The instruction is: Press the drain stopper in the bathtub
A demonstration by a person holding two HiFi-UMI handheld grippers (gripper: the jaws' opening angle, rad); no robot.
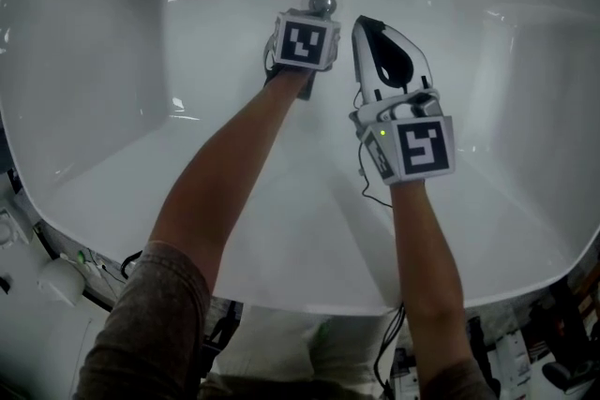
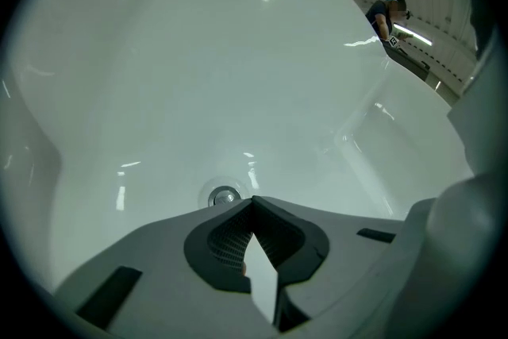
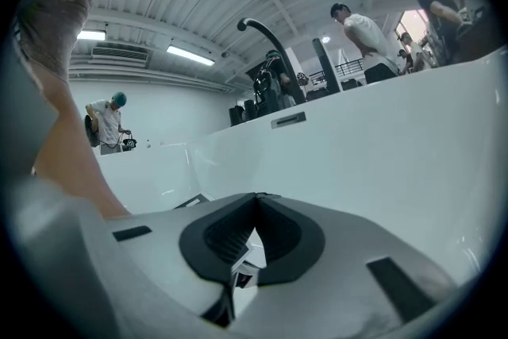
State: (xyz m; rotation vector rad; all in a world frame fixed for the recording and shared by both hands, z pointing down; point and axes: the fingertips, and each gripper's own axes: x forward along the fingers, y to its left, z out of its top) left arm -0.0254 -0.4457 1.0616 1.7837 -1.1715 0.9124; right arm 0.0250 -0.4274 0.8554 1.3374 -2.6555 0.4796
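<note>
The round chrome drain stopper (image 1: 322,3) sits in the floor of the white bathtub (image 1: 112,61). In the left gripper view the drain stopper (image 2: 224,195) lies just beyond the jaw tips, slightly left of them; contact cannot be told. My left gripper (image 2: 252,202) is shut with nothing in it, and its marker cube (image 1: 302,42) hides the jaws in the head view. My right gripper (image 1: 362,23) hovers to the right of the stopper, shut and empty, pointing along the tub; in its own view the right gripper (image 3: 255,197) faces the tub wall.
The tub's sloped walls (image 2: 159,52) rise on all sides. A dark curved faucet (image 3: 266,36) and a small plate (image 3: 287,120) sit at the tub's rim. Several people stand beyond the tub (image 3: 361,36). Cables and gear (image 1: 94,262) lie by the near rim.
</note>
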